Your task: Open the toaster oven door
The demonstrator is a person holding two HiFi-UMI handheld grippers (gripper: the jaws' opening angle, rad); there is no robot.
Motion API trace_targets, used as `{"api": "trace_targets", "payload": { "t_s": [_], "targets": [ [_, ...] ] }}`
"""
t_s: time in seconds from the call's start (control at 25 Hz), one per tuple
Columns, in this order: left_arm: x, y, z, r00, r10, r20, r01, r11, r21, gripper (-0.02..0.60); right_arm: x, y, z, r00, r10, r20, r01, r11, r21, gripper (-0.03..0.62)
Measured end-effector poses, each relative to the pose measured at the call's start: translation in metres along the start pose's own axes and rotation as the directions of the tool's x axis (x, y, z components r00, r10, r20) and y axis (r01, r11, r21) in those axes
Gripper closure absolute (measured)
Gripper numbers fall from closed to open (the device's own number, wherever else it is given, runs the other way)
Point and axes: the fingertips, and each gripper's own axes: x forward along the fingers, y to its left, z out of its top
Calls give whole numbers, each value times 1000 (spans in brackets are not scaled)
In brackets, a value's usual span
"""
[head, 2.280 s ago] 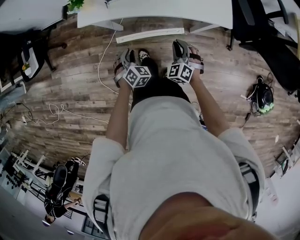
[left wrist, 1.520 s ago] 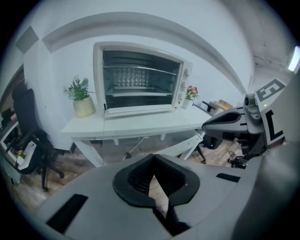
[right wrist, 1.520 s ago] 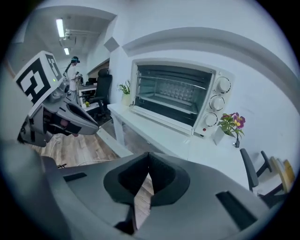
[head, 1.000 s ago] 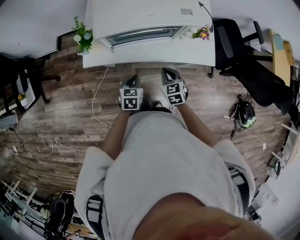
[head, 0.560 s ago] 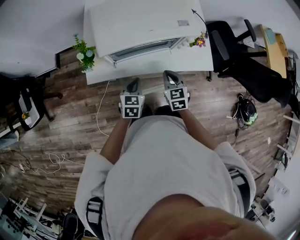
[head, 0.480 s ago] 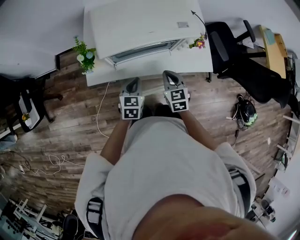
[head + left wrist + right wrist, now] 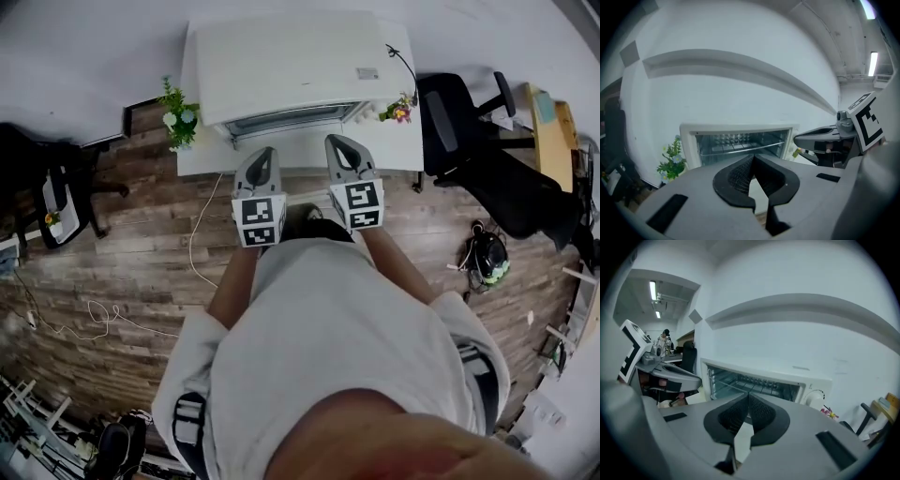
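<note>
A white toaster oven (image 7: 291, 66) stands on a white table (image 7: 398, 148) against the wall. Its front faces me, and a wire rack shows inside it (image 7: 740, 143) (image 7: 754, 380). A dial (image 7: 815, 398) sits at its right end. The grippers hide the lower front, so I cannot tell how the door stands. My left gripper (image 7: 262, 152) (image 7: 753, 157) and right gripper (image 7: 337, 141) (image 7: 748, 394) are side by side at the table's near edge. They point at the oven, a short way off it, touching nothing. Both are shut and empty.
A small green plant (image 7: 176, 112) stands at the table's left end and a little flower pot (image 7: 398, 110) at its right. A black office chair (image 7: 469, 122) is to the right of the table. A white cable (image 7: 202, 225) runs across the wooden floor.
Both grippers have risen and moved forward, from over the floor up to the table's edge in front of the oven. Their jaws stay shut.
</note>
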Motion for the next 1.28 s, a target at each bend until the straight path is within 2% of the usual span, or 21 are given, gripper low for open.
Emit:
{"api": "trace_targets", "payload": {
  "t_s": [0.24,0.48,0.72,0.96,1.28],
  "targets": [
    [-12,5,50,992,65,104,-67,998,13,563,-16,-22,50,992,-19,125,24,999,-31,594],
    [-20,-5,110,966,69,249,-81,996,37,563,-40,-45,89,972,-68,227,79,996,-41,594],
    [-14,-19,121,964,51,261,-68,996,58,563,-52,-61,99,959,-107,261,116,993,-19,594],
    [-16,-20,120,964,52,262,-76,994,81,563,-55,-62,103,955,-109,277,118,993,-19,594],
    [-18,-19,116,965,59,254,-77,995,62,563,-56,-62,102,954,-107,279,120,992,-30,594]
  ]
}}
